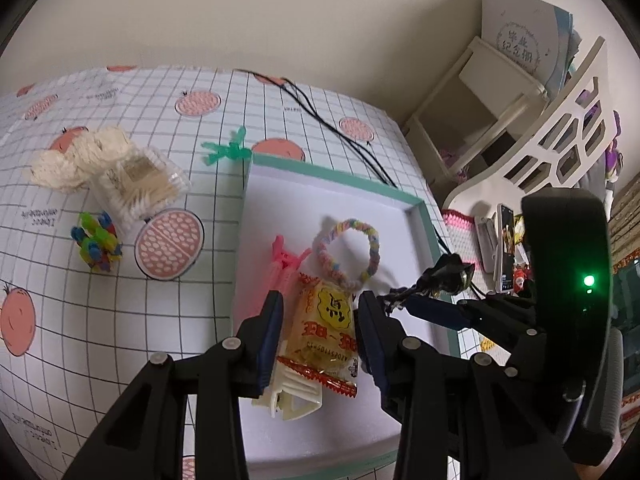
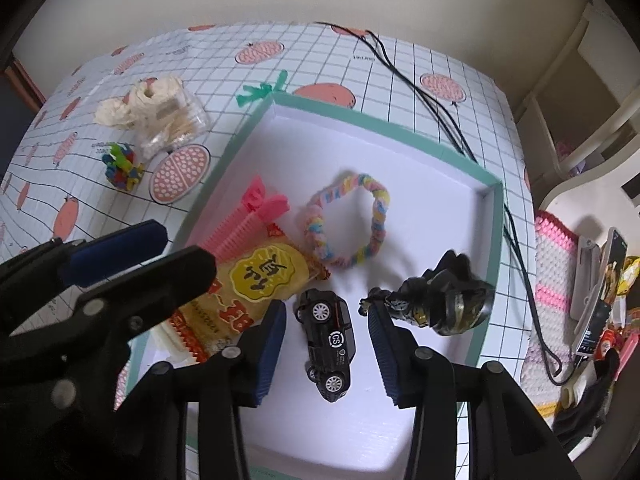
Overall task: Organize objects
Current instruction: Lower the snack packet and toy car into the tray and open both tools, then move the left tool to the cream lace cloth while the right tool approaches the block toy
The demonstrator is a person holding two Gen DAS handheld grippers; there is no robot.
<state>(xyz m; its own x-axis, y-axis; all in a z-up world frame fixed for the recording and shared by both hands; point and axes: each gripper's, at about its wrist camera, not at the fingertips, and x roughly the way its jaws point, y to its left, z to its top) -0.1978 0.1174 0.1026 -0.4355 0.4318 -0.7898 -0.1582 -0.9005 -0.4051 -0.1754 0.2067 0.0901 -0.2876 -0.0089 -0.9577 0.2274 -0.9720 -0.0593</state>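
A white tray with a teal rim holds a pink comb clip, a pastel braided ring, a black toy car and a yellow snack packet lying over a white clip. My left gripper has its blue pads against both sides of the packet. My right gripper stands open astride the car, with a gap on each side. A dark figurine rests by the tray's right rim, close to the right finger.
Left of the tray on the checked cloth lie a green clip, a clear box of cotton swabs, a cream fluffy piece and a small multicoloured toy. A black cable runs past the tray's far right. A chair and shelf stand right.
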